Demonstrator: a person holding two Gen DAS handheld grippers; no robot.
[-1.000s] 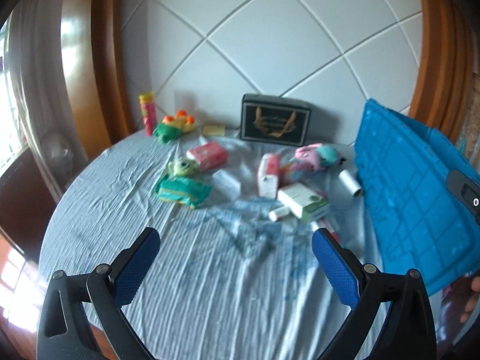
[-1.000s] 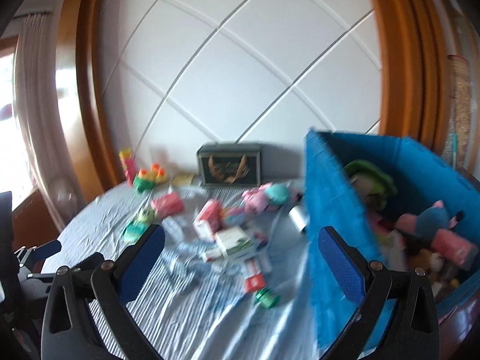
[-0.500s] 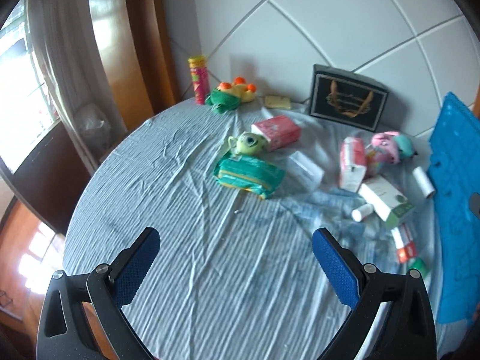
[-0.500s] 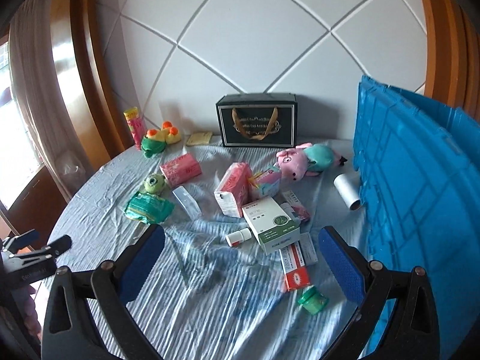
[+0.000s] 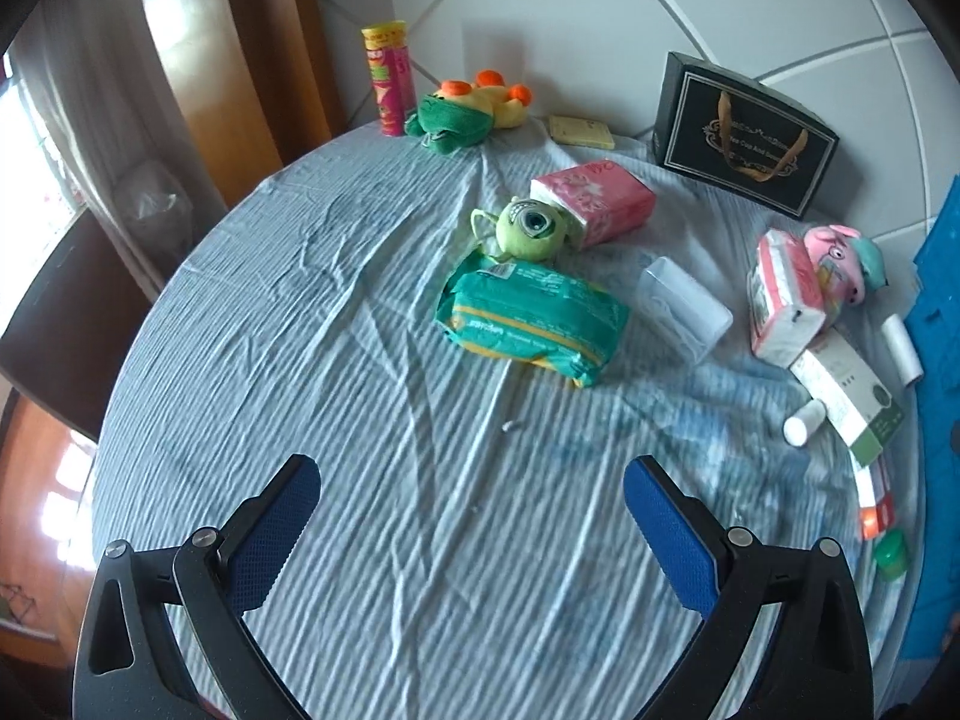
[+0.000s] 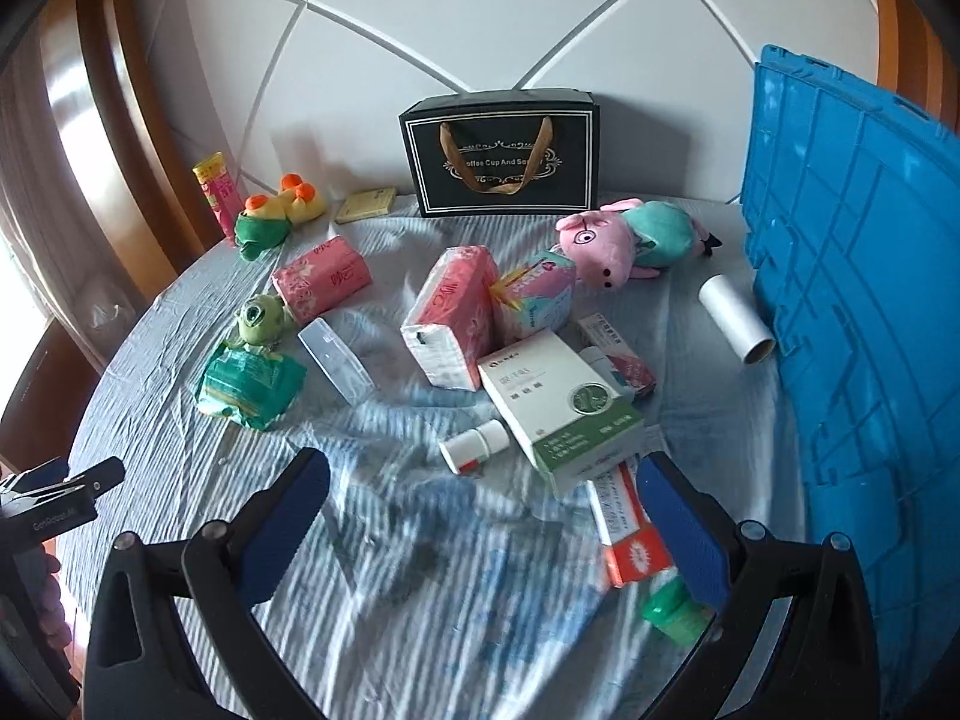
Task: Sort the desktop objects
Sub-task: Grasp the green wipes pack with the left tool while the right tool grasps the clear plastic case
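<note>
You're holding your left gripper and right gripper above the table, jaws spread wide, both empty

Cluttered round table, striped cloth

Quilted white wall, wooden trim

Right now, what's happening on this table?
A person holds two grippers over a round table for a sorting job. Both the left gripper and right gripper are open and hold nothing. Toys, tissue packs, boxes and bottles lie scattered on the cloth. The left gripper points toward the green pack; the right hangs above the white bottle and green-white box. The blue crate stands at the right edge.
</note>
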